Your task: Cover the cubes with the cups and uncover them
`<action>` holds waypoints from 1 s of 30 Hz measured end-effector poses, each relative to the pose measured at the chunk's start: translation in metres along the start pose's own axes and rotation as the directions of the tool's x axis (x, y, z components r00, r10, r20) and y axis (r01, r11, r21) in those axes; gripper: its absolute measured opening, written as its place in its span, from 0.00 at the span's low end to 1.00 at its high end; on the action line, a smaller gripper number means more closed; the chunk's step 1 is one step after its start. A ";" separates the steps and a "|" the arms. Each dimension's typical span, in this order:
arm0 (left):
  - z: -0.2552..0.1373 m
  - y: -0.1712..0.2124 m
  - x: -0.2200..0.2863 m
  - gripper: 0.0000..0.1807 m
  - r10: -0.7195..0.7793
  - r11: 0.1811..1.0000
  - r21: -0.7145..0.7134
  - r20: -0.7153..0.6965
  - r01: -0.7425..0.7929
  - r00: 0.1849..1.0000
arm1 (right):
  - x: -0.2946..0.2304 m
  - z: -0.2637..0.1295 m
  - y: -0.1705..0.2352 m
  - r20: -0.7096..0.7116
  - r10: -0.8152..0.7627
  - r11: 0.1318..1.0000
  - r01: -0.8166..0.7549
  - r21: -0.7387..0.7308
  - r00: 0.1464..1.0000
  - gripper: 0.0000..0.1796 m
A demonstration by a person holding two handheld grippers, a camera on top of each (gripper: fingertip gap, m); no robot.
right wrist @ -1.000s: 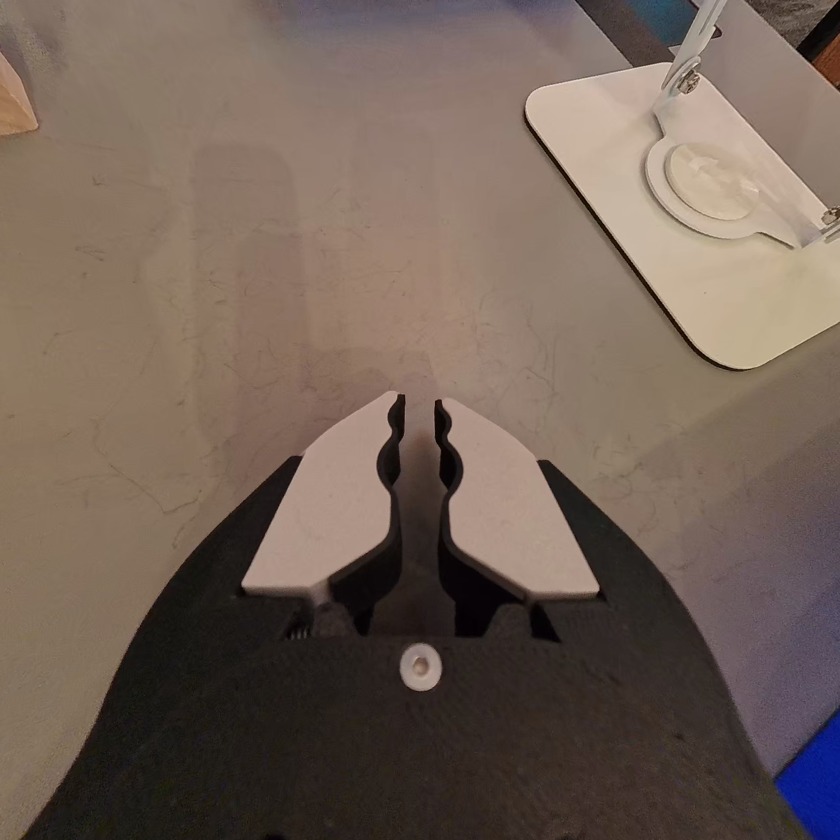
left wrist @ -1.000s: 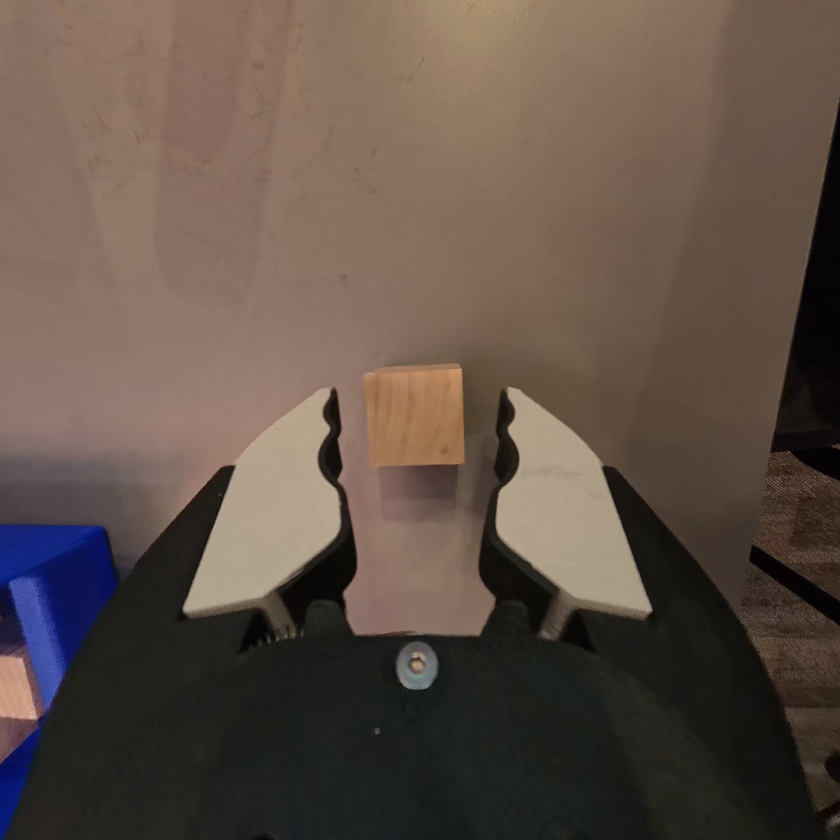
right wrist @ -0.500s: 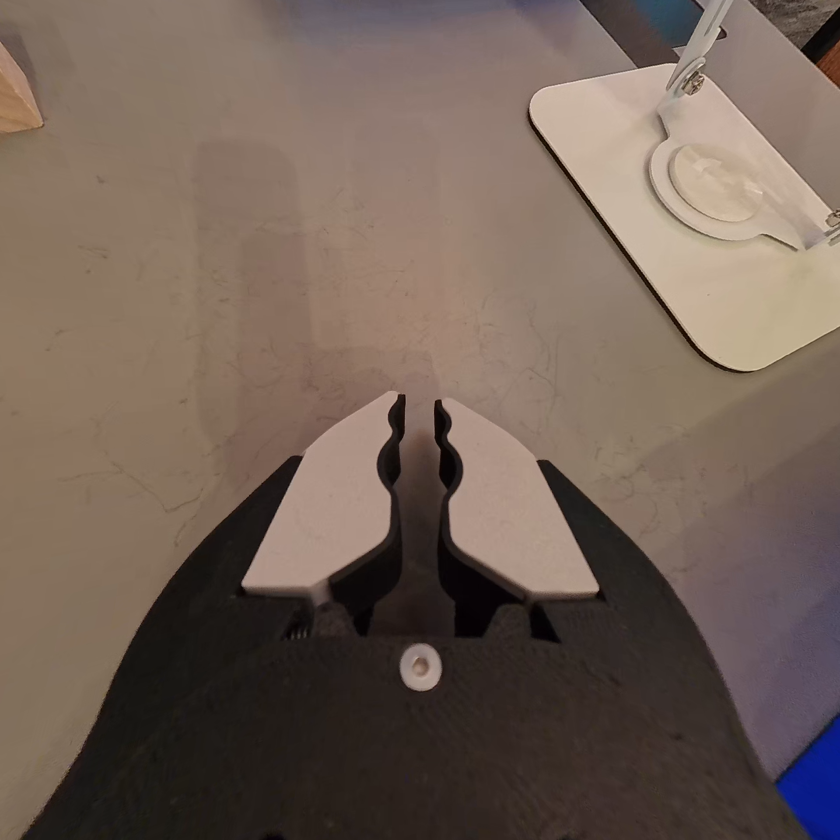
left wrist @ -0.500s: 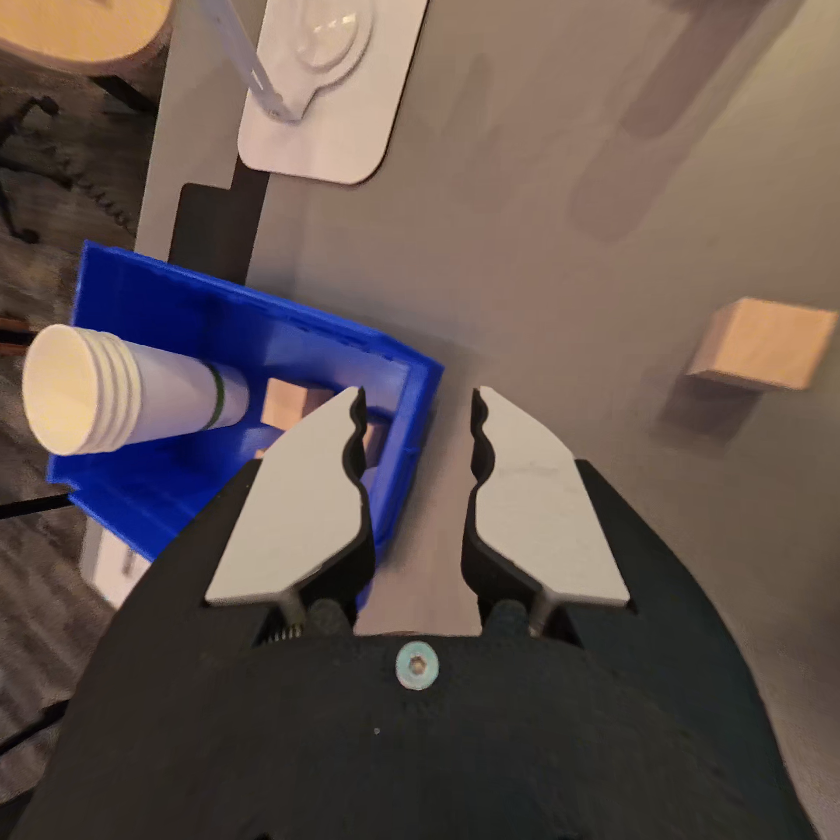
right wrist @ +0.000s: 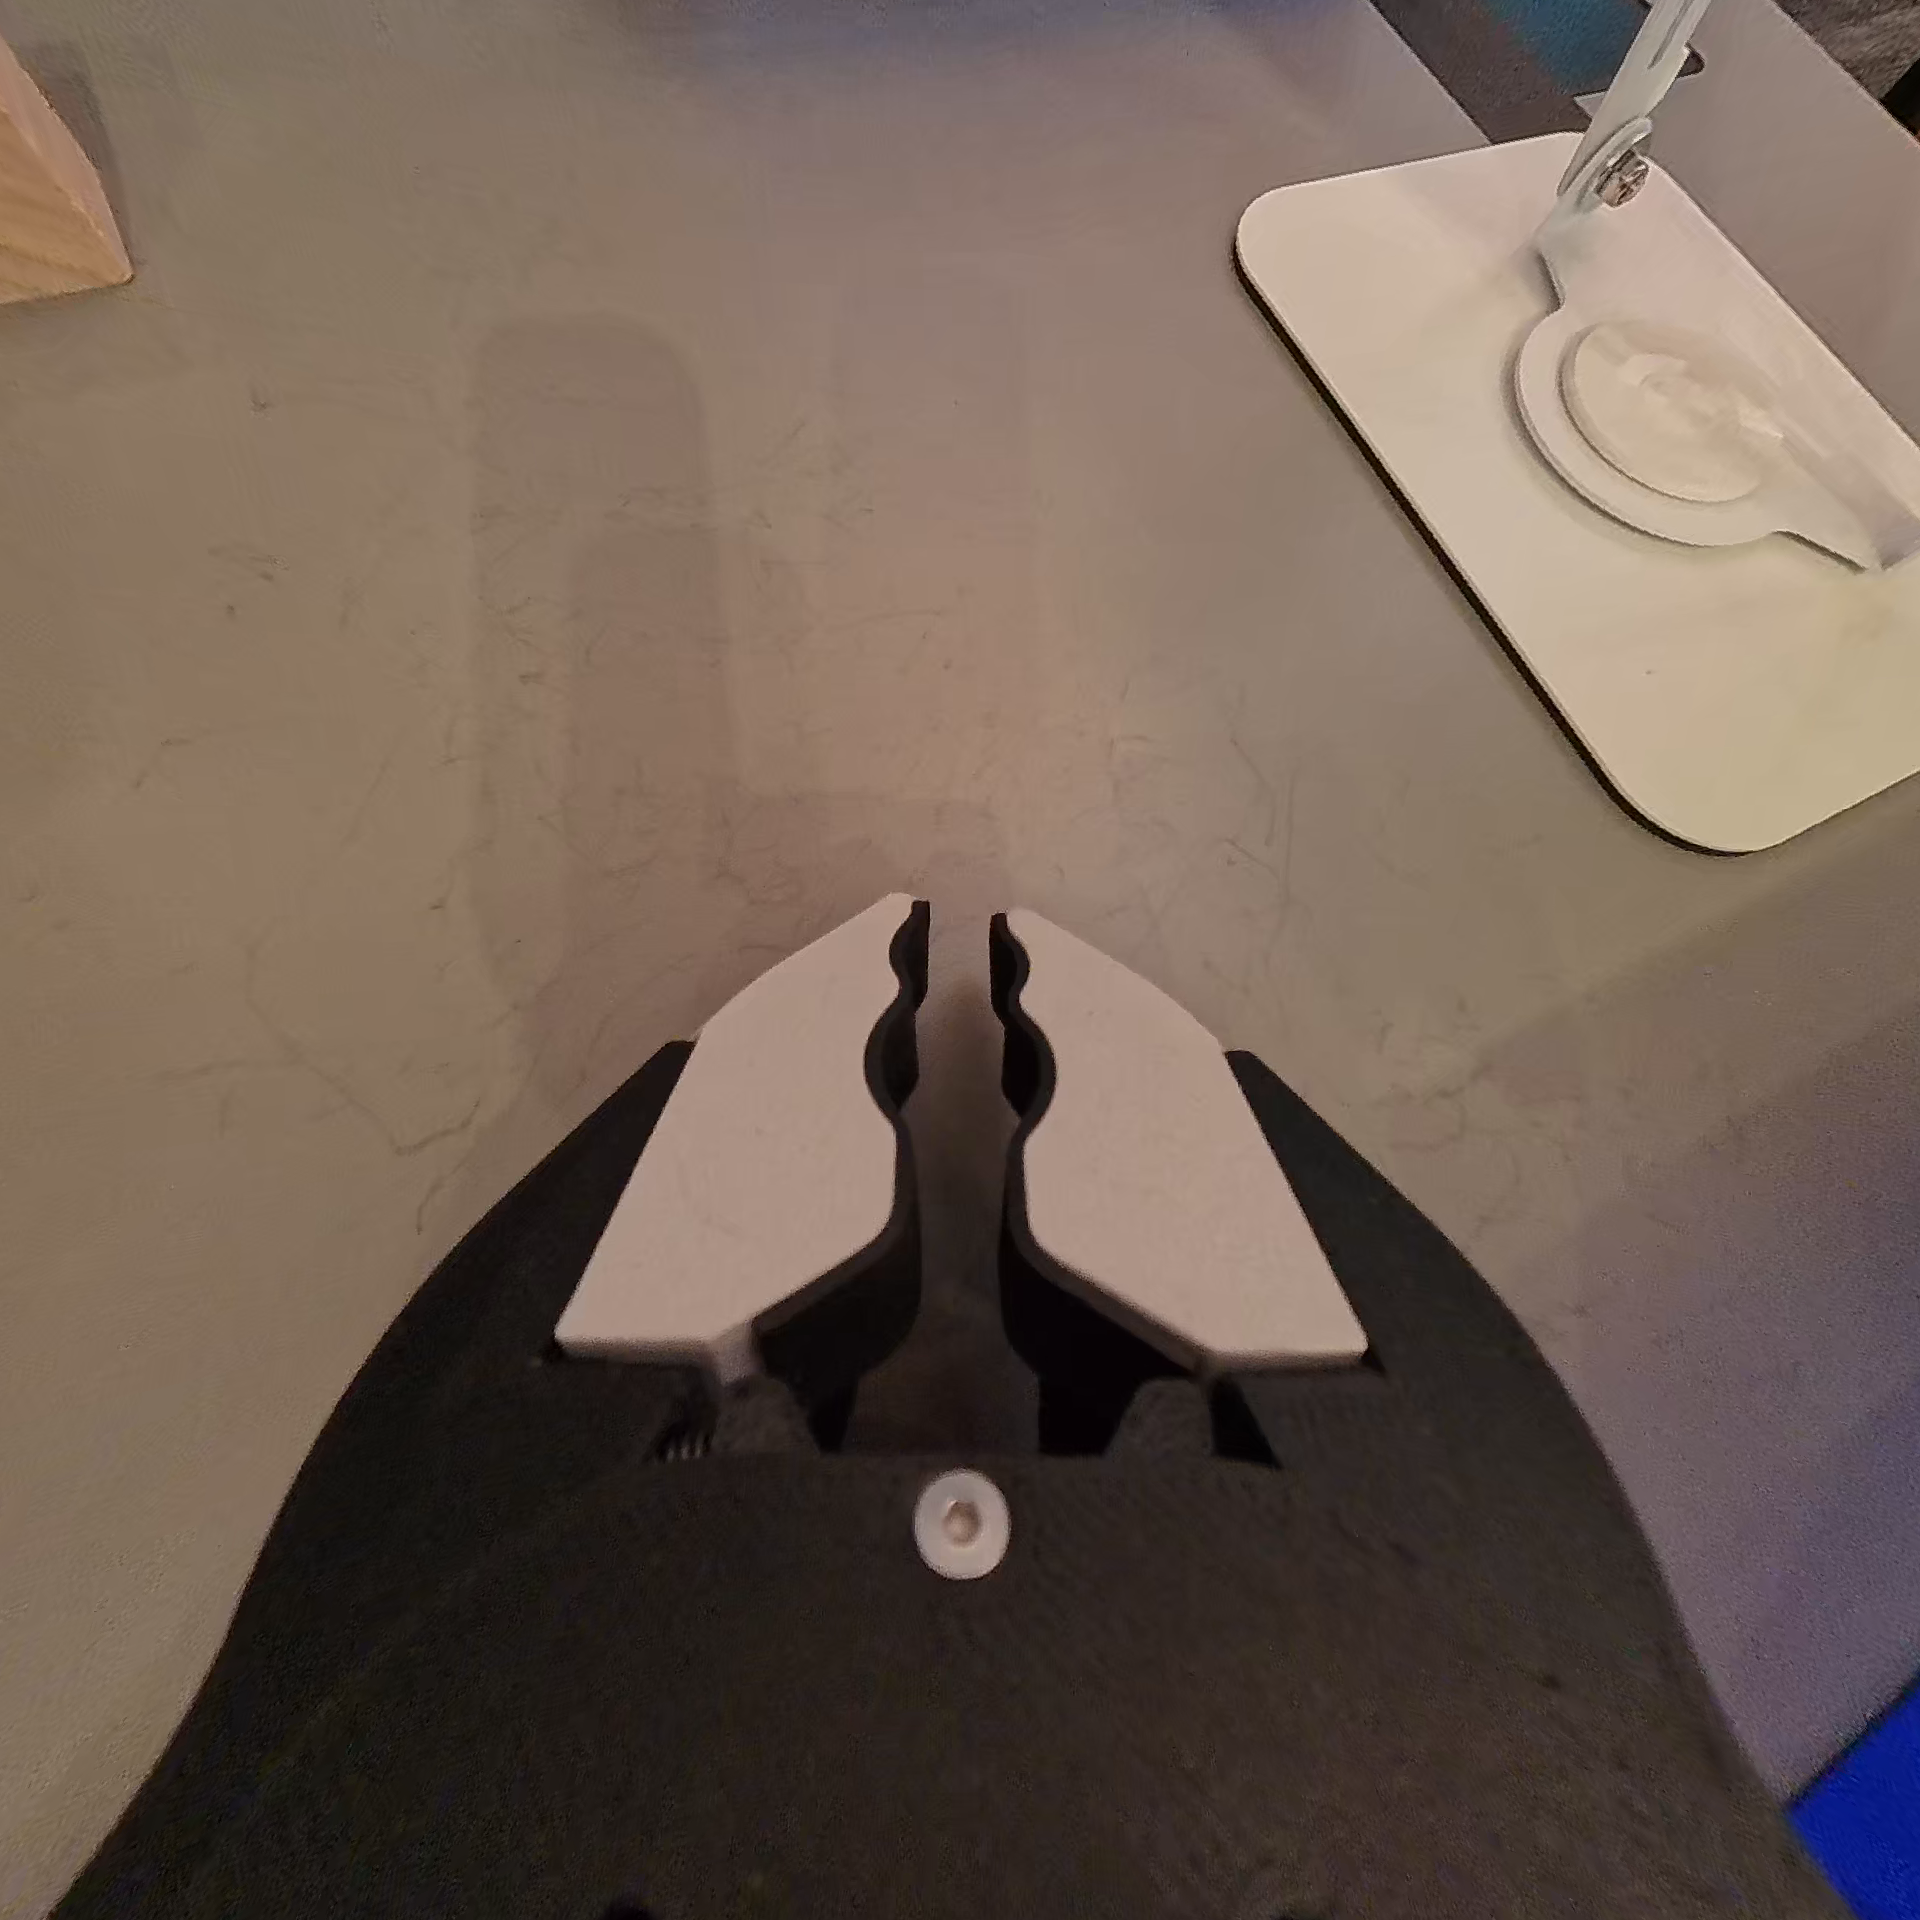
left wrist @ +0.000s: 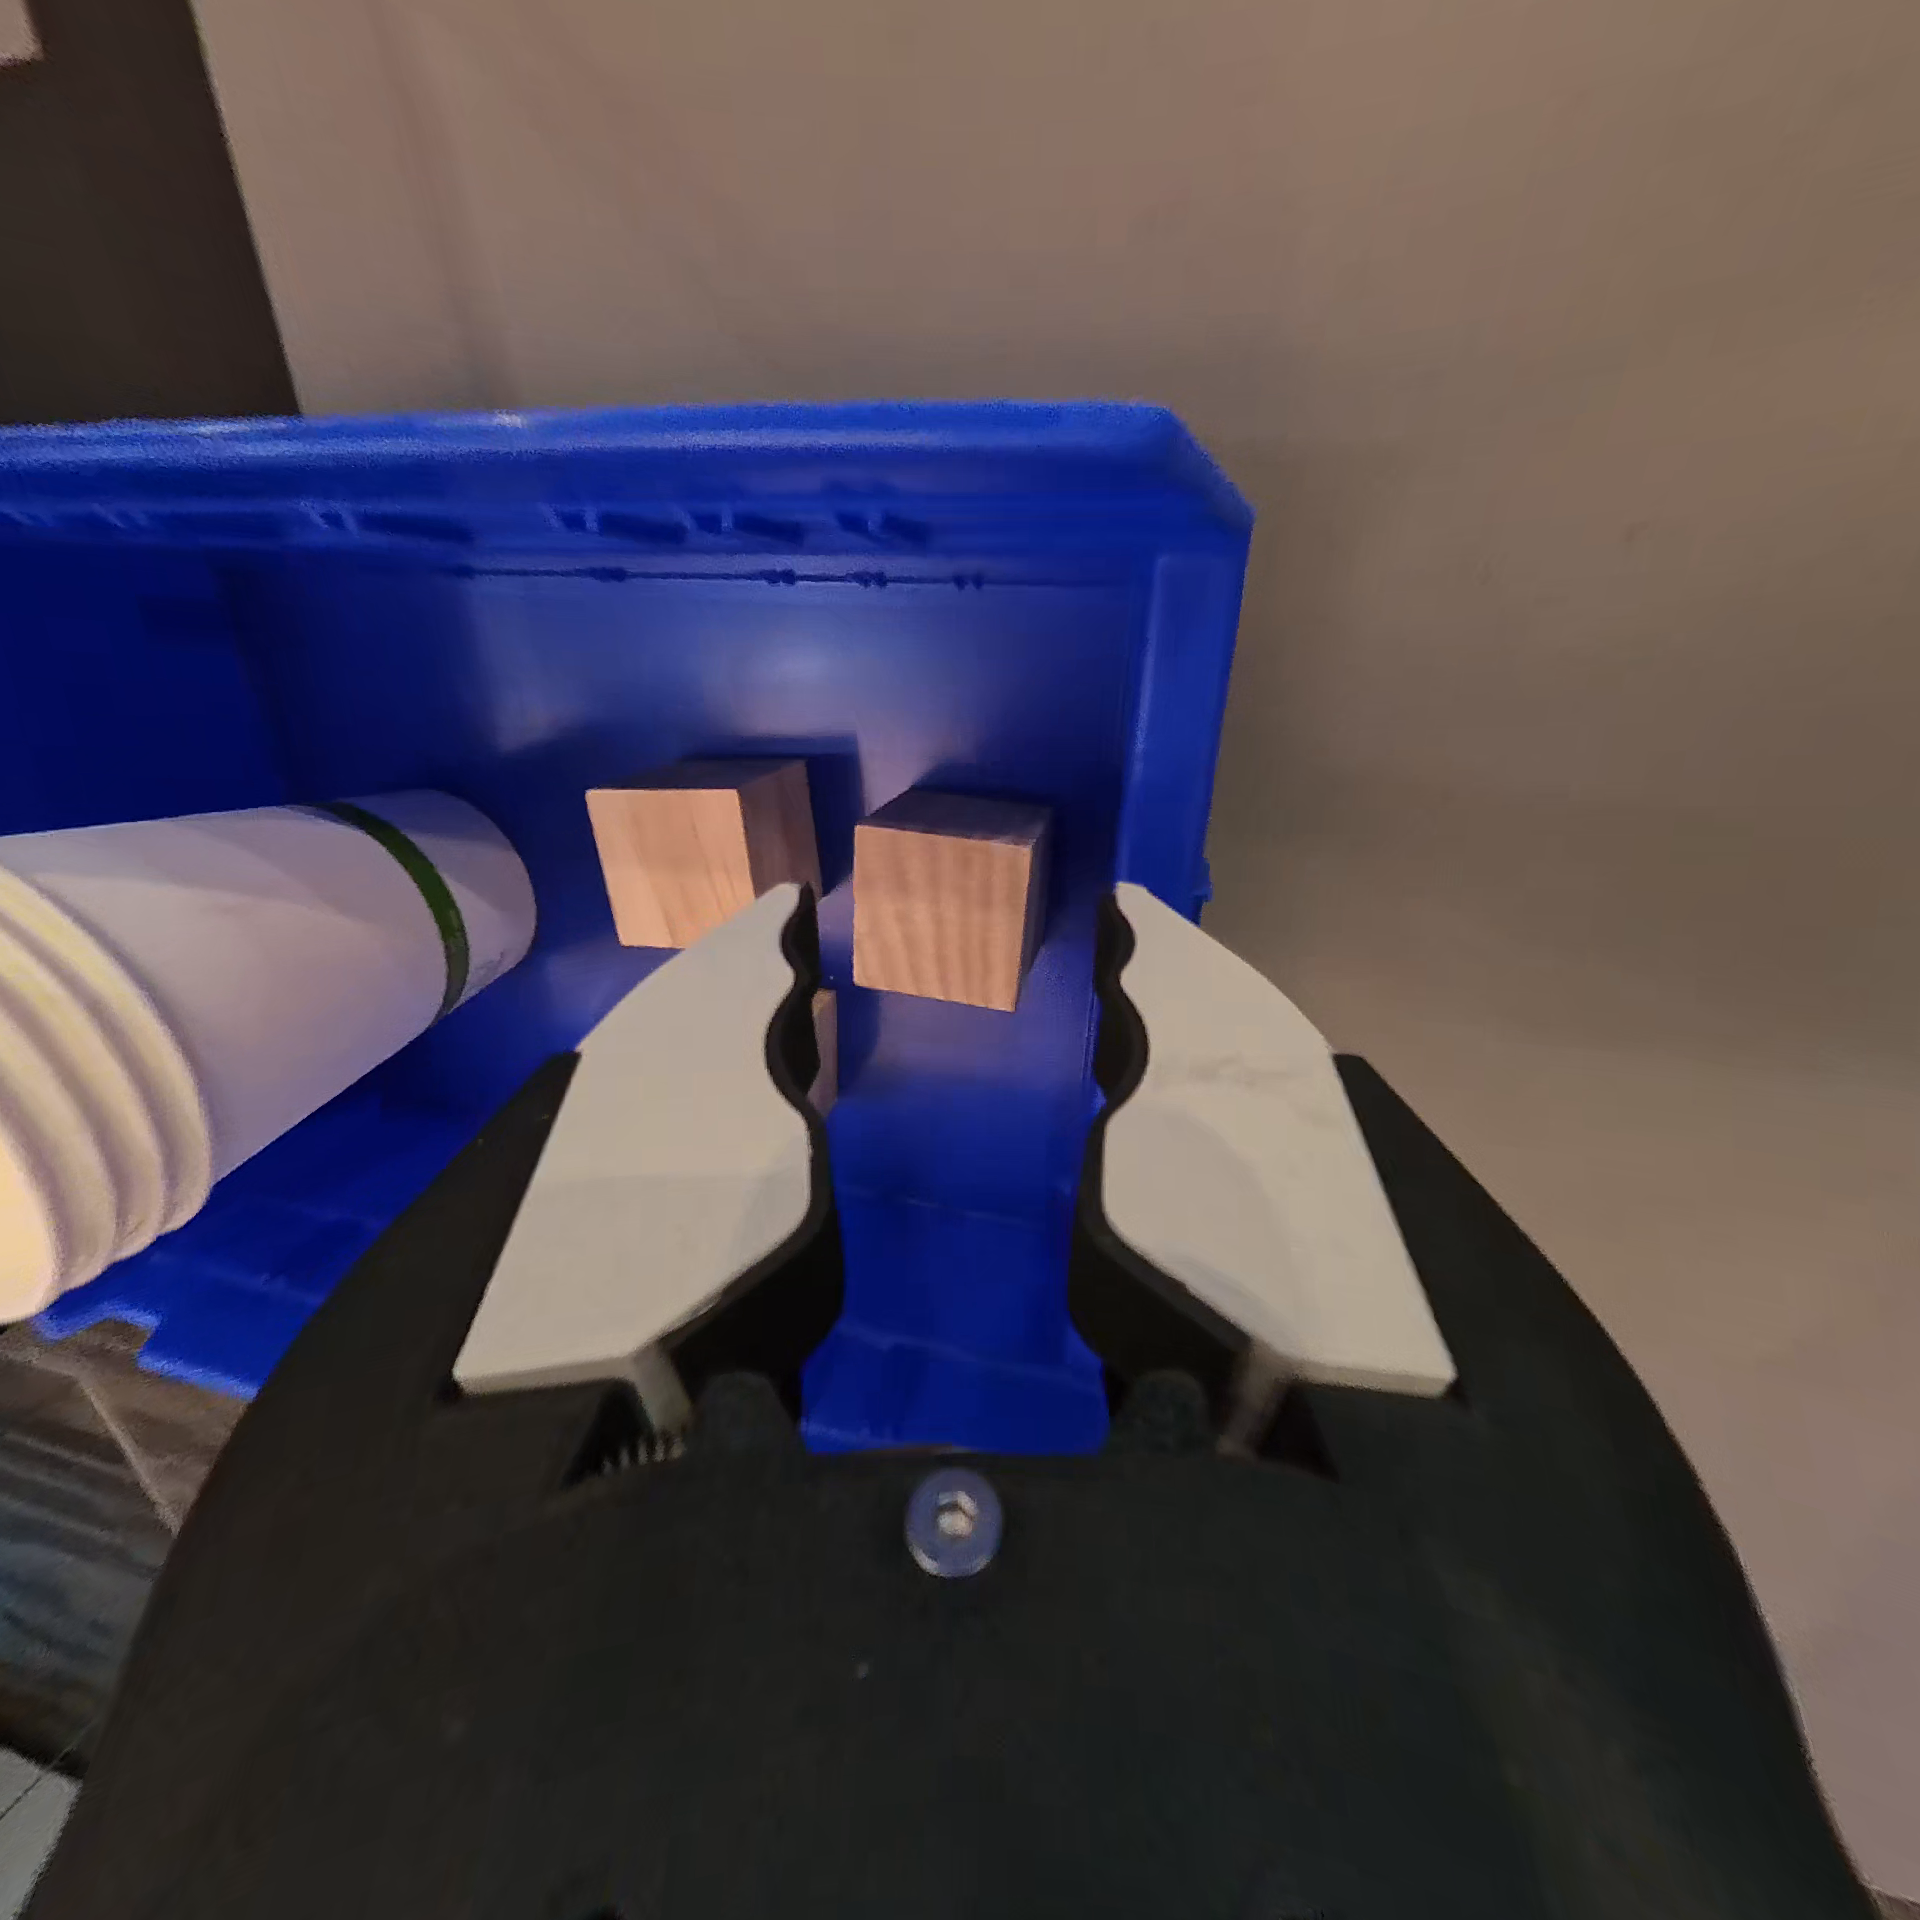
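In the left wrist view, a stack of white paper cups with a green band lies on its side in the blue bin, its rims jutting out past the bin's near left edge. To the right of the stack, two wooden cubes sit on the bin floor: the left cube near the cups' closed end, the right cube just beside it and close to the bin's right wall. A sliver of a third wooden piece shows below them, mostly hidden behind the left finger. The left gripper hangs over the bin's right end with its jaws wide apart, empty, the right cube lying just beyond the gap between the tips. Right of the bin the grey counter is bare.

In the right wrist view, a further wooden cube stands on the counter at the far left edge of the frame, cut off by it. The right gripper sits over open counter with its jaws narrow, a slim gap between them, gripping nothing. At the far right a white stand base rests near the counter's edge, and a corner of blue shows at lower right.
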State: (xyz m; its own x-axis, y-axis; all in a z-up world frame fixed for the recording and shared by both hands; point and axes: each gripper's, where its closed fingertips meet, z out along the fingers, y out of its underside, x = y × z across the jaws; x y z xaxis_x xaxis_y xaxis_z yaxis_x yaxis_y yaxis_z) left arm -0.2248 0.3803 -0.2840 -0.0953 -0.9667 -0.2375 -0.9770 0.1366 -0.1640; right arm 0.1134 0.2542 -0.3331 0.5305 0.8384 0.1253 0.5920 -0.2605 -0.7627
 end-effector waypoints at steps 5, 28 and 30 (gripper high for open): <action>0.012 0.009 -0.002 0.31 0.004 1.000 -0.008 -0.061 -0.005 0.998 | 0.000 0.001 0.001 0.004 -0.003 1.000 0.003 -0.007 1.000 0.06; 0.001 0.013 -0.006 0.24 -0.075 0.997 -0.002 -0.096 0.075 0.993 | -0.002 0.001 0.000 0.009 -0.018 1.000 0.018 -0.005 1.000 0.06; -0.021 0.008 -0.002 0.23 -0.079 0.996 -0.040 -0.027 0.078 0.996 | -0.003 0.000 0.000 0.005 -0.030 1.000 0.030 0.001 1.000 0.07</action>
State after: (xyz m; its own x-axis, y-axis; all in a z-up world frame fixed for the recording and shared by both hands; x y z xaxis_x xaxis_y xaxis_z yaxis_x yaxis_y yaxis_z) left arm -0.2361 0.3787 -0.2642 -0.0228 -0.9800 -0.1976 -0.9882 0.0520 -0.1440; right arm 0.1117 0.2517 -0.3333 0.5096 0.8482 0.1447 0.6066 -0.2349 -0.7595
